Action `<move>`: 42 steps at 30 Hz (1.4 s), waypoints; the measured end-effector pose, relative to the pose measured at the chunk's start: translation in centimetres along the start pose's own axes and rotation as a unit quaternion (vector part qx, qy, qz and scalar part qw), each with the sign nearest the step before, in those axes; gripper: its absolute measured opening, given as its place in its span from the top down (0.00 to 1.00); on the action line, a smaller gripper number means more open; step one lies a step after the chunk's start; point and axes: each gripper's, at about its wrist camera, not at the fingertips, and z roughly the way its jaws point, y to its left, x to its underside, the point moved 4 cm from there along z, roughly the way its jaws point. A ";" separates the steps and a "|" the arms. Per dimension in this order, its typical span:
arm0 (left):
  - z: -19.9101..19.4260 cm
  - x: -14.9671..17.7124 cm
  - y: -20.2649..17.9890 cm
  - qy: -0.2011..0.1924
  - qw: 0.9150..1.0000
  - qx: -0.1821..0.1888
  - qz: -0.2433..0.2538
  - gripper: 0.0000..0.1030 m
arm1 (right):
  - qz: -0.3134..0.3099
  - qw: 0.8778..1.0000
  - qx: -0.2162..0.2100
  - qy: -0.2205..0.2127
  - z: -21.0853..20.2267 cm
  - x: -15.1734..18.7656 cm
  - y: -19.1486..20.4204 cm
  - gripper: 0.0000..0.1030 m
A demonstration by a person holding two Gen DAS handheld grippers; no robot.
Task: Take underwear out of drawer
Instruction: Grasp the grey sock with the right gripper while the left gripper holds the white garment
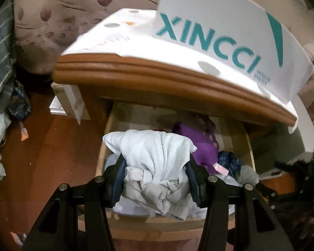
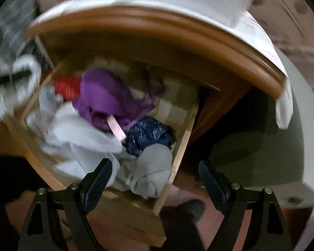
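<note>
My left gripper (image 1: 156, 167) is shut on a bunched white piece of underwear (image 1: 155, 163) and holds it over the open wooden drawer (image 1: 102, 148). The drawer still holds a purple garment (image 1: 198, 142), a dark blue speckled garment (image 1: 230, 161) and a grey one (image 1: 249, 173). In the right wrist view my right gripper (image 2: 155, 167) is open and empty above the drawer's front right corner (image 2: 178, 146). Below it lie a grey rolled garment (image 2: 152, 167), the dark blue garment (image 2: 148, 133), the purple garment (image 2: 106, 96), white cloth (image 2: 77, 138) and something red (image 2: 67, 87).
The drawer belongs to a brown nightstand (image 1: 157, 71) whose top carries a white cloth and a white XINCCI box (image 1: 219, 31). The floor (image 1: 48, 150) to the left is reddish wood, with bags and clutter (image 1: 16, 102) at its far left. A white curved object (image 2: 261, 146) stands to the right of the nightstand.
</note>
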 end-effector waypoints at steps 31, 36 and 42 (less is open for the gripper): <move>1.1 -0.1 0.3 0.023 0.999 0.018 -0.021 0.53 | -0.221 0.946 -0.009 0.239 11.6 -1.0 3.9 0.50; 1.2 -0.2 0.3 0.024 0.999 0.018 -0.020 0.53 | -0.269 0.924 0.013 0.273 13.6 -0.1 5.1 0.43; 1.1 -0.2 0.3 0.022 0.999 0.018 -0.024 0.53 | -0.262 0.922 0.014 0.285 13.6 -0.4 5.3 0.50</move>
